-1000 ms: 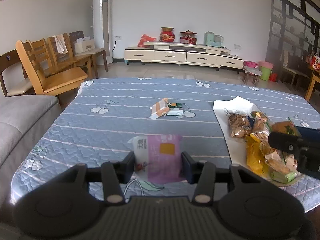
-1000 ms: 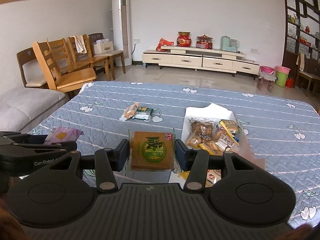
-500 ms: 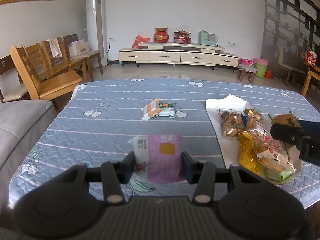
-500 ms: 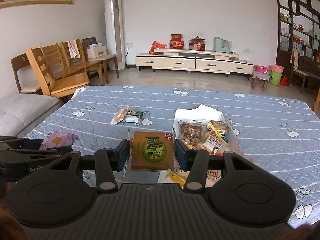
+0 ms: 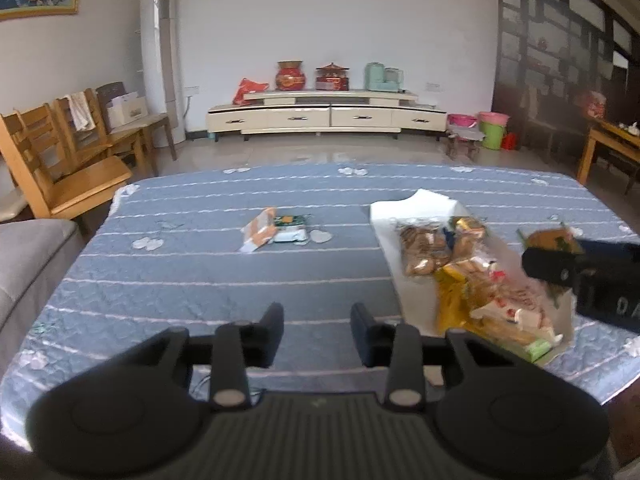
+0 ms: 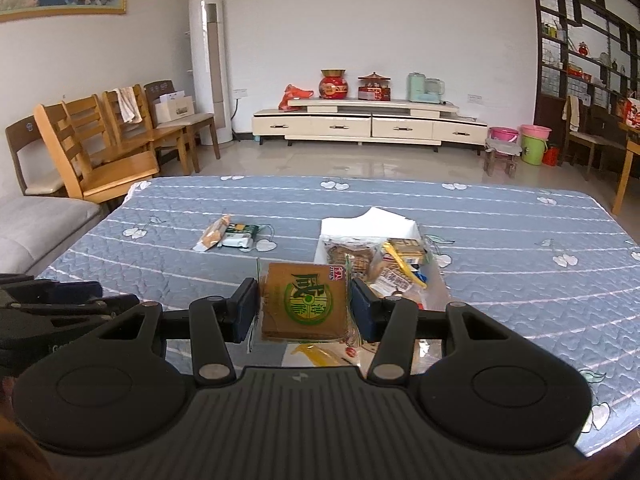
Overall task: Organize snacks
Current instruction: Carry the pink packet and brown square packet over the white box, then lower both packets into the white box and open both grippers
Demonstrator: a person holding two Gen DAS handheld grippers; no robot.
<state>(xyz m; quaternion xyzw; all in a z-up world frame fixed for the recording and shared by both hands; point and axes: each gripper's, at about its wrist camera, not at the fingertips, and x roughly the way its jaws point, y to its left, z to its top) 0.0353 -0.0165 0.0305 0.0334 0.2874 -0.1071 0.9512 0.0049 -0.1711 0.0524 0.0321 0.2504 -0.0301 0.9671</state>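
Tongs first: my right tongs (image 6: 305, 305) grip a flat brown snack packet with a green round emblem (image 6: 305, 301), squeezed at both side edges and held level above the near end of the white tray heaped with mixed snack packets (image 6: 370, 224). My left tongs (image 5: 316, 334) stand apart with nothing between them, hovering over the blue quilted cherry-print cover on the desk (image 5: 224, 272). To place the packet well, I judge I should carry it forward until it sits fully over the heap, lower it flat, and only then let go, so it does not slide off the tray's near rim. Farther out, an orange-and-white wrapper (image 5: 259, 234) and a small green-and-white packet (image 5: 291, 229) lie touching on the cover, well apart from the tray; they look like the left tongs' next pickup.
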